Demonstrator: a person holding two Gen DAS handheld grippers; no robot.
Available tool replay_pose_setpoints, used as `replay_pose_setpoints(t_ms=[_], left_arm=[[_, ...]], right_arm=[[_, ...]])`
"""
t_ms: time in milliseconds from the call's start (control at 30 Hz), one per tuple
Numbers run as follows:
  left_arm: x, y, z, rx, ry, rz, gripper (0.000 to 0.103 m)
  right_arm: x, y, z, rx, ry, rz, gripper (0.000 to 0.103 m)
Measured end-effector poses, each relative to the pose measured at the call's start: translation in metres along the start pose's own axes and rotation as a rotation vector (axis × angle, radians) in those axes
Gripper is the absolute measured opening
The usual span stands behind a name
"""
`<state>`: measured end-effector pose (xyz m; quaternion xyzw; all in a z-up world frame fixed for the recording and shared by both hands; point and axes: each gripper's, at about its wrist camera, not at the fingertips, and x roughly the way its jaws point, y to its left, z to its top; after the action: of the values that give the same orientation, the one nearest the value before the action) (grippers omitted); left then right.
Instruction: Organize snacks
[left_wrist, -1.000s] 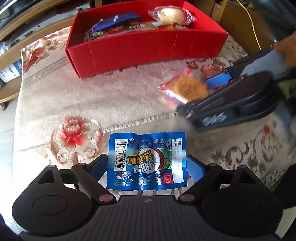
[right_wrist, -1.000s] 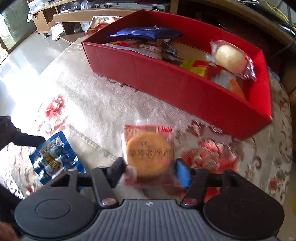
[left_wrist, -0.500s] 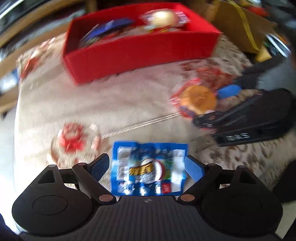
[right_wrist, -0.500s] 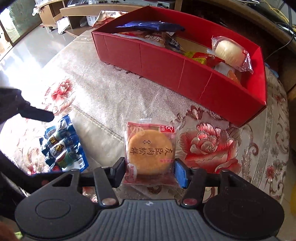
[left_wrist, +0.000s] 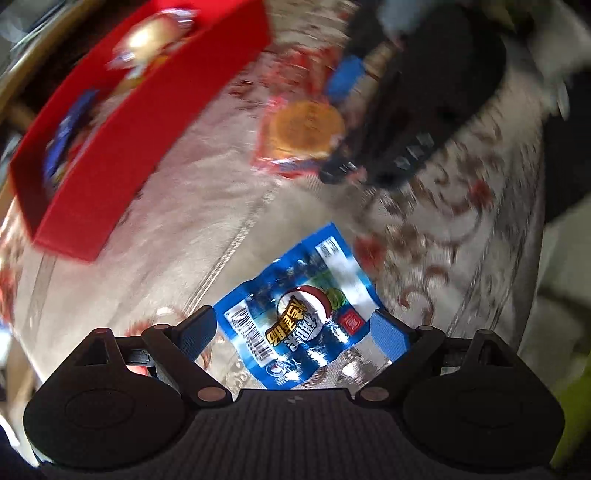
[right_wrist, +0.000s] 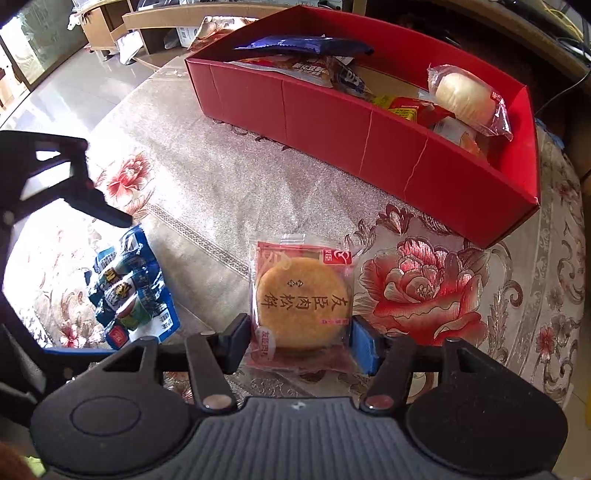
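Observation:
A blue snack packet lies flat on the flowered tablecloth, set diagonally between the fingers of my left gripper. That gripper points down over the packet, its jaws wide and opening a little, the pads clear of it. A round pastry in a red-edged clear wrapper lies on the cloth between the fingers of my right gripper. Its jaws are opening, with a small gap at the left finger. The pastry also shows in the blurred left wrist view. The blue packet sits left of the pastry.
A long red box stands at the back of the table, with several wrapped snacks inside, among them a pale bun. In the right wrist view one of the left gripper's fingers reaches in from the left. Floor and low shelves lie beyond.
The left wrist view has rolled, so the red box and blue packet now sit slanted in it. The right gripper's fingers have spread slightly off the pastry wrapper.

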<state>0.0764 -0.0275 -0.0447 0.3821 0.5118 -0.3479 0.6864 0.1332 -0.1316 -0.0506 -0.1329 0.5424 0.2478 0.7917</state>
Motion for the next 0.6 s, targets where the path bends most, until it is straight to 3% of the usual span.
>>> replay_pose_setpoints(t_ms=[133, 233, 367, 600], left_arm=[[0.009, -0.010, 0.006, 0.164, 0.016, -0.027, 0.097], [0.015, -0.005, 0.011, 0.191, 0.033, -0.047, 0.102], [0.024, 0.009, 0.014, 0.084, 0.061, -0.083, 0.103], [0.022, 0.014, -0.010, -0.200, 0.032, -0.046, 0.102]], right_arm=[[0.003, -0.001, 0.002, -0.008, 0.010, 0.021, 0.069], [0.005, 0.000, 0.003, -0.018, 0.012, 0.031, 0.073], [0.008, 0.001, 0.002, -0.023, 0.012, 0.058, 0.085], [0.016, 0.013, -0.001, -0.054, 0.010, 0.061, 0.103]])
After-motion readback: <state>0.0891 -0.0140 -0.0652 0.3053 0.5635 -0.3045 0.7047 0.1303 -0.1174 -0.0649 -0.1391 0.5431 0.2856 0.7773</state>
